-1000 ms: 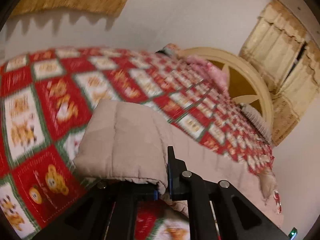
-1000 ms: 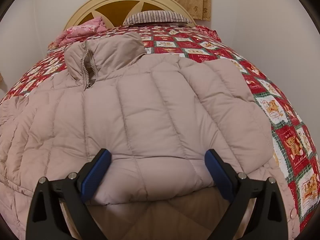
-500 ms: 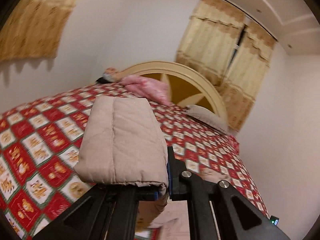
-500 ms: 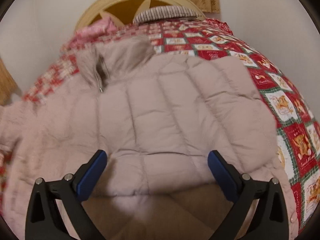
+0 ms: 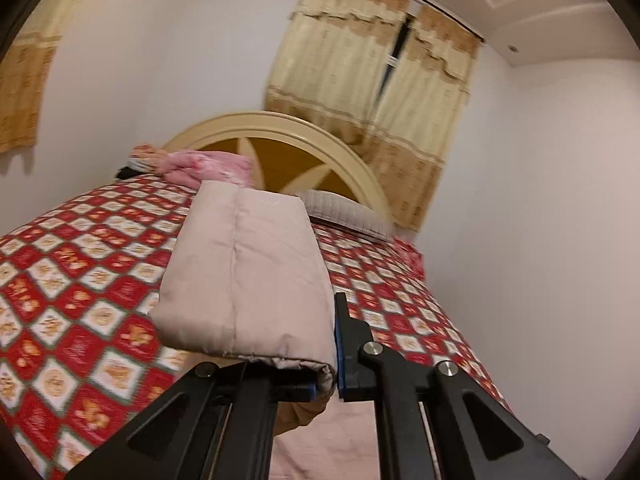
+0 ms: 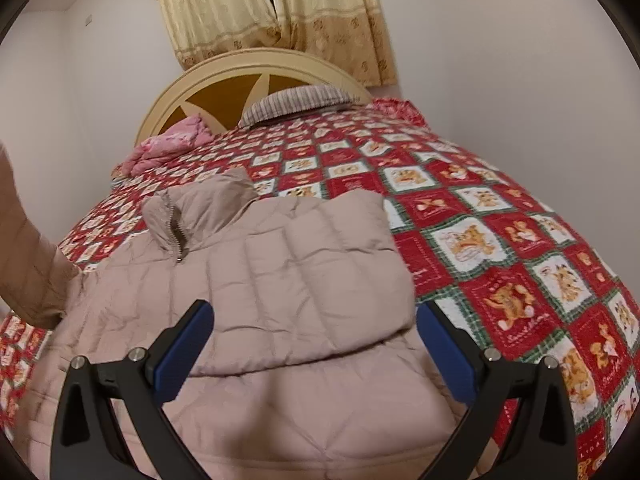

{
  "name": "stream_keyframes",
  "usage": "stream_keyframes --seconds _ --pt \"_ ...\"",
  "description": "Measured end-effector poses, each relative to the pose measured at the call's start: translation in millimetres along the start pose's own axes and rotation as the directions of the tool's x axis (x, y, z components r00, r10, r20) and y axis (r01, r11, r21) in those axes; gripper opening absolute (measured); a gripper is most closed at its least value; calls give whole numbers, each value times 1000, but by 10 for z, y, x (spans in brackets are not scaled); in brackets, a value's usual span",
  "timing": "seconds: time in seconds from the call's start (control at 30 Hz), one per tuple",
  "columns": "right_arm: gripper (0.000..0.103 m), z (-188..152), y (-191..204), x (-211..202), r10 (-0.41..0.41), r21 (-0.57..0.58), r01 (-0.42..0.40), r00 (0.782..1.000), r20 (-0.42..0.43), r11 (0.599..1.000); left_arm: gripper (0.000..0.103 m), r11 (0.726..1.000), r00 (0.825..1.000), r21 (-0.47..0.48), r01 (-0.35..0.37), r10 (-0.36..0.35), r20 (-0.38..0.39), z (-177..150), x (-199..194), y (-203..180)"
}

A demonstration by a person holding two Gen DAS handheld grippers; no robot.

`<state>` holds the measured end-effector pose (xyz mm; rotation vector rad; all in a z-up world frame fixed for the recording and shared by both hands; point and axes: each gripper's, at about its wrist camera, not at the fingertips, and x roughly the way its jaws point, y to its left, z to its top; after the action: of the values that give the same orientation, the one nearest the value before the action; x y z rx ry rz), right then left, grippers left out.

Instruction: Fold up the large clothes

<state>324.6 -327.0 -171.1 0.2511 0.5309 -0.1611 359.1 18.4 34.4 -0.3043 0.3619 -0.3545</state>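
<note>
So the thing being folded is a puffy jacket, pale dusty pink, quilted in channels, with a stand-up collar and a zipper running down from it. It's lying spread on the bed over a red, white and green bear-pattern quilt, collar toward the headboard, and the right-hand side already looks folded in over the body. The left tongs are pinched tight on the edge of one sleeve, which is lifted off the bed and sticks out in front of that camera like a fat padded slab. The right tongs hang over the lower part of the jacket with the jaws wide apart, nothing in them. My read on handling: this stuff is light and squishy but springy, so folds will want to puff back open, and the shell looks smooth enough to slide out of a shallow pinch. I'd grab at seams, the cuff or the hem where the fabric is thinner and bunches less, not in the middle of a puffy channel. The sleeve will probably droop and twist if it's only held at one edge, so a second hold near the shoulder would help.
</note>
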Motion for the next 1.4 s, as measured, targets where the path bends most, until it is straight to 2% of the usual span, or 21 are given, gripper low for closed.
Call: stream_keyframes --seconds 0.1,0.2,0.27,0.37,0.5,0.63,0.7,0.77,0.83,0.87,0.9,0.97,1.0,1.03,1.17,1.2,1.23,1.3,1.37,1.4 --pt "103 -26 -83 -23 9 40 -10 999 33 999 6 998 1000 64 15 -13 -26 -169 161 -311" --pt "103 -89 -167 -21 14 81 -18 999 53 997 6 987 998 161 -4 15 -64 -469 386 -635" --pt "103 -120 -247 -12 26 126 -32 998 53 992 6 970 995 242 -33 54 -82 -728 550 -835" --pt "103 -148 -420 19 32 218 -41 999 43 975 6 951 990 307 -26 67 -122 -1041 768 -1055" --pt "103 -190 -585 80 53 315 -56 998 20 947 6 891 974 450 -61 151 -167 -1553 1093 -1339" --pt "103 -218 -647 74 69 346 -75 997 28 935 7 830 950 550 -97 241 -196 -1920 1346 -1466" --pt "103 -219 -640 84 76 346 -80 997 26 935 7 817 939 566 -106 269 -212 -2018 1412 -1509" --pt "103 -217 -645 84 80 350 -85 996 29 933 8 825 939 558 -94 259 -225 -2057 1420 -1560" --pt "103 -222 -669 87 83 360 -90 996 35 929 15 827 951 558 -68 223 -215 -2056 1361 -1651" --pt "103 -227 -684 87 83 368 -91 996 38 925 37 818 958 573 -59 208 -198 -2052 1305 -1709" --pt "103 -233 -694 91 82 376 -91 996 38 922 73 807 963 588 -59 200 -178 -2065 1252 -1757" --pt "103 -235 -709 96 84 385 -92 996 36 919 98 789 981 609 -81 172 -92 -2038 1095 -1856" --pt "103 -234 -707 96 85 385 -92 996 35 918 98 785 988 615 -77 141 -56 -2003 989 -1869" --pt "103 -233 -707 95 86 385 -92 996 35 918 98 779 990 623 -70 130 -51 -1980 955 -1873" --pt "103 -232 -714 99 87 387 -93 996 33 917 98 745 987 657 -115 163 -12 -1878 868 -1728" --pt "103 -232 -712 99 86 387 -92 996 33 917 98 728 982 670 -146 189 9 -1867 870 -1650" --pt "103 -234 -714 101 86 389 -92 996 33 917 98 698 970 687 -200 238 40 -1850 901 -1518" --pt "103 -233 -710 109 84 384 -88 996 27 919 98 670 950 695 -262 306 63 -1810 976 -1257" --pt "103 -225 -694 102 84 375 -87 996 25 923 98 658 919 679 -326 388 66 -1707 1092 -884" --pt "103 -204 -680 81 75 365 -80 997 28 927 98 661 903 663 -352 425 55 -1651 1160 -701"
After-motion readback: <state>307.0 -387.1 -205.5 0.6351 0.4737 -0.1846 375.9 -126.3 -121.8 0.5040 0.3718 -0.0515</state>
